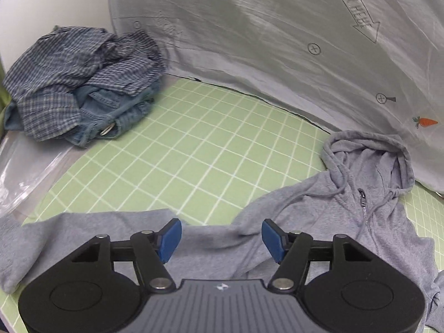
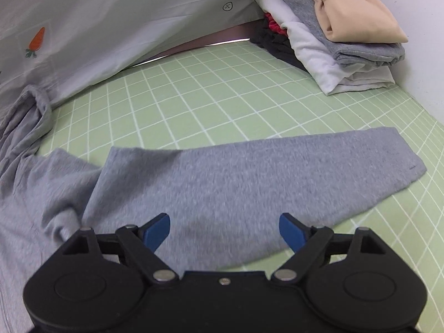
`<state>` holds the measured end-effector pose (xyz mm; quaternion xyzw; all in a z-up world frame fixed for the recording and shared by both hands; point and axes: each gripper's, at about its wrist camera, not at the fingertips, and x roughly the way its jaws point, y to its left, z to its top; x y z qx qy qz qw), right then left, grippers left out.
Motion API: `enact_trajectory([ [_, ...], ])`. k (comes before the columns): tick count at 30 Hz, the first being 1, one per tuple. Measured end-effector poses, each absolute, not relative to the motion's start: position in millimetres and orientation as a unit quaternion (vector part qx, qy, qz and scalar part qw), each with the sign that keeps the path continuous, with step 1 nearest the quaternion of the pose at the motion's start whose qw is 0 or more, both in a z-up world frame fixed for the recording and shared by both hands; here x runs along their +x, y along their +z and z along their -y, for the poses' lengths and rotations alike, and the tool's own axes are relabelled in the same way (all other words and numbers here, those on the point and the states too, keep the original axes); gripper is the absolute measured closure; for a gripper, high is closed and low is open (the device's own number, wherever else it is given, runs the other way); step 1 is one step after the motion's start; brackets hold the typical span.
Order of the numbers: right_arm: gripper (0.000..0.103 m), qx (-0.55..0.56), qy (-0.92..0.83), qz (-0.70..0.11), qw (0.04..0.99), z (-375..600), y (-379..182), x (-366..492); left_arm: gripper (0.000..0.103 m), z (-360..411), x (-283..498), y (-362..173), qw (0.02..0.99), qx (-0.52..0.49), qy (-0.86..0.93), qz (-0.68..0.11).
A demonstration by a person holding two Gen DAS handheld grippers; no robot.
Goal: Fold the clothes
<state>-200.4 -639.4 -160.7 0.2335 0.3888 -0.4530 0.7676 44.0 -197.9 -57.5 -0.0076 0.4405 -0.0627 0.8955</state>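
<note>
A grey zip hoodie (image 1: 347, 208) lies spread on the green grid mat (image 1: 180, 138), hood toward the far right and one sleeve (image 1: 69, 238) stretched left. My left gripper (image 1: 221, 237) hovers open just above that sleeve, near the shoulder, with nothing between its blue pads. In the right wrist view the hoodie's other sleeve (image 2: 249, 172) lies flat across the green grid mat (image 2: 222, 88), its cuff pointing right. My right gripper (image 2: 224, 233) stands open over this sleeve's near edge, holding nothing.
A crumpled heap of blue checked shirt and denim (image 1: 80, 83) sits at the mat's far left. A stack of folded clothes (image 2: 333, 33) stands at the far right. A pale sheet with carrot prints (image 1: 277, 41) hangs along the back.
</note>
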Motion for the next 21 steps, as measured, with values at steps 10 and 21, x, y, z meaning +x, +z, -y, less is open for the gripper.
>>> enact_trajectory([
  [10,0.006,0.218,-0.517,-0.379,0.736,688.9,-175.5,-232.1,0.036,250.9,55.3,-70.7,0.881,0.017,-0.079,-0.466],
  [21,0.004,0.195,-0.615,-0.384,0.661,728.5,-175.4,-285.8,0.035,240.0,54.1,-74.3,0.879,0.015,-0.064,-0.472],
])
